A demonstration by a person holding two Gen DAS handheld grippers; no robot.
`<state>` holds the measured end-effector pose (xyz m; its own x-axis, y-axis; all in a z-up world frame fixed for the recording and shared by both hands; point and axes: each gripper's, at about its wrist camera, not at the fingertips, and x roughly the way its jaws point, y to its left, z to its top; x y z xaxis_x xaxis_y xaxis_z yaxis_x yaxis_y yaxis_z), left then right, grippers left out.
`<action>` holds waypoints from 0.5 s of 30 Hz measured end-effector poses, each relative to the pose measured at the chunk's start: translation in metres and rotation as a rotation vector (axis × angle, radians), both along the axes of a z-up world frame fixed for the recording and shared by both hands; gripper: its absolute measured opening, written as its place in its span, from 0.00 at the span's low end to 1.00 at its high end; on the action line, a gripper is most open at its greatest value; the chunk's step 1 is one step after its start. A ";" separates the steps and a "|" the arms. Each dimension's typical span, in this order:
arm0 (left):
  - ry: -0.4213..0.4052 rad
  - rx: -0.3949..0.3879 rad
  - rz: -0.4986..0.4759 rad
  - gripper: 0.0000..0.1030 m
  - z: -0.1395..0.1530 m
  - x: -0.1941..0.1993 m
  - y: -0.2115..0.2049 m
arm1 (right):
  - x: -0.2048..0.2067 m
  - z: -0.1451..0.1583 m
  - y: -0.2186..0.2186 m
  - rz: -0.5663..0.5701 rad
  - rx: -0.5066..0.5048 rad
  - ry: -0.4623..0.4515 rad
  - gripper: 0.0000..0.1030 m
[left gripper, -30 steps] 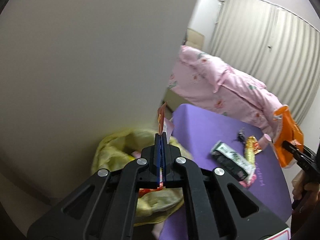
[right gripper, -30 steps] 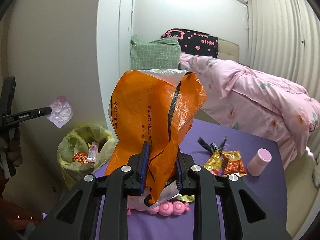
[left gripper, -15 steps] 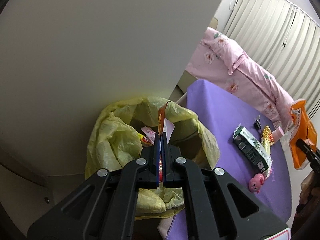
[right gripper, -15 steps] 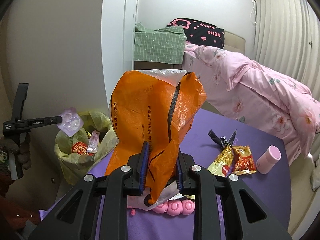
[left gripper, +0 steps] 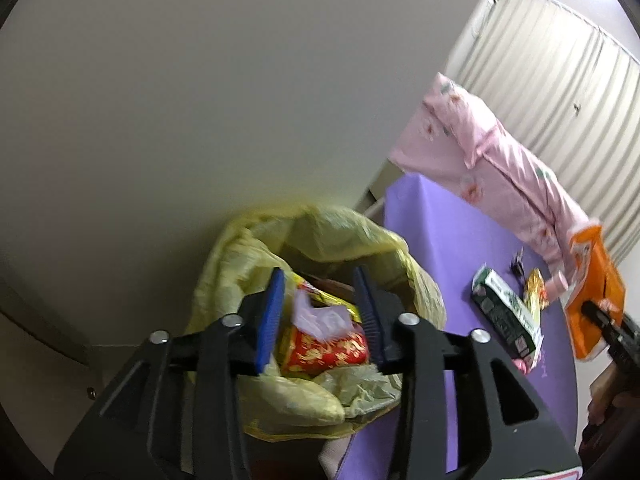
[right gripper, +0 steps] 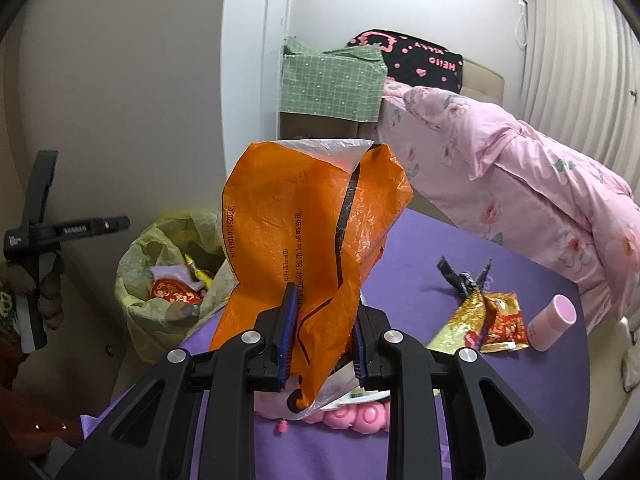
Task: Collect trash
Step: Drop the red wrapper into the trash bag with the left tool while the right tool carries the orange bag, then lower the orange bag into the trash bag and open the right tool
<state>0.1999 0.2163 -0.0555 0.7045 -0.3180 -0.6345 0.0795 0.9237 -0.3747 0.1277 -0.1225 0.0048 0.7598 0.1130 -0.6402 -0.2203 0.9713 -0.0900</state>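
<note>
My left gripper (left gripper: pixel 320 316) hangs over the mouth of the yellow bin bag (left gripper: pixel 240 272) with its jaws just opened and nothing between them — wrappers fill the bag below, and the wall (left gripper: pixel 200 100) stands close behind it. On the right, the orange bag (right gripper: pixel 304 240) I hold blocks most of my forward view. The purple table (right gripper: pixel 420 248) has bare room toward the pink bedding (right gripper: pixel 520 168); foil wrappers (right gripper: pixel 488 316) and a pink cup (right gripper: pixel 554 322) crowd its right side.

Your purple table (right gripper: pixel 420 240) carries gold and red wrappers (right gripper: pixel 486 316), a pink cup (right gripper: pixel 554 322) on its side, and a green packet (left gripper: pixel 506 312). A dark twisted scrap (right gripper: pixel 464 276), perhaps a ribbon, lies there too.
</note>
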 end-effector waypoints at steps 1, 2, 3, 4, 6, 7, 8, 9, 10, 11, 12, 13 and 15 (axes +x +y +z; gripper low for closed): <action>-0.009 0.003 0.016 0.38 0.003 -0.003 0.005 | 0.002 0.000 0.003 0.007 0.001 0.004 0.24; -0.021 0.010 0.034 0.41 0.006 -0.006 0.010 | 0.004 -0.001 0.008 0.020 0.005 0.012 0.24; -0.032 0.017 0.051 0.42 0.009 -0.010 0.016 | 0.007 -0.002 0.013 0.035 0.010 0.023 0.24; -0.042 0.021 0.067 0.44 0.011 -0.014 0.021 | 0.013 -0.005 0.022 0.062 0.017 0.040 0.24; -0.056 0.023 0.086 0.45 0.015 -0.020 0.031 | 0.024 -0.009 0.038 0.102 0.023 0.066 0.24; -0.065 0.023 0.101 0.45 0.016 -0.025 0.038 | 0.030 -0.011 0.047 0.124 0.030 0.080 0.24; -0.069 0.022 0.111 0.45 0.017 -0.027 0.043 | 0.036 -0.014 0.056 0.146 0.041 0.096 0.24; -0.072 0.020 0.117 0.46 0.018 -0.029 0.047 | 0.042 -0.018 0.066 0.170 0.055 0.115 0.24; -0.074 0.015 0.125 0.46 0.018 -0.031 0.052 | 0.051 -0.023 0.080 0.204 0.077 0.145 0.24; -0.073 0.010 0.132 0.46 0.017 -0.033 0.057 | 0.057 -0.027 0.090 0.228 0.092 0.169 0.24; -0.072 0.007 0.136 0.46 0.016 -0.035 0.061 | 0.064 -0.033 0.101 0.249 0.104 0.194 0.24; -0.068 0.001 0.142 0.46 0.014 -0.036 0.066 | 0.072 -0.041 0.115 0.276 0.119 0.231 0.24; -0.062 -0.008 0.151 0.46 0.011 -0.038 0.073 | 0.084 -0.055 0.135 0.315 0.139 0.286 0.24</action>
<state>0.1620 0.2889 -0.0449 0.7820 -0.2108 -0.5865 -0.0366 0.9239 -0.3808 0.2118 0.0126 -0.0503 0.4690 0.4104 -0.7821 -0.5044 0.8513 0.1442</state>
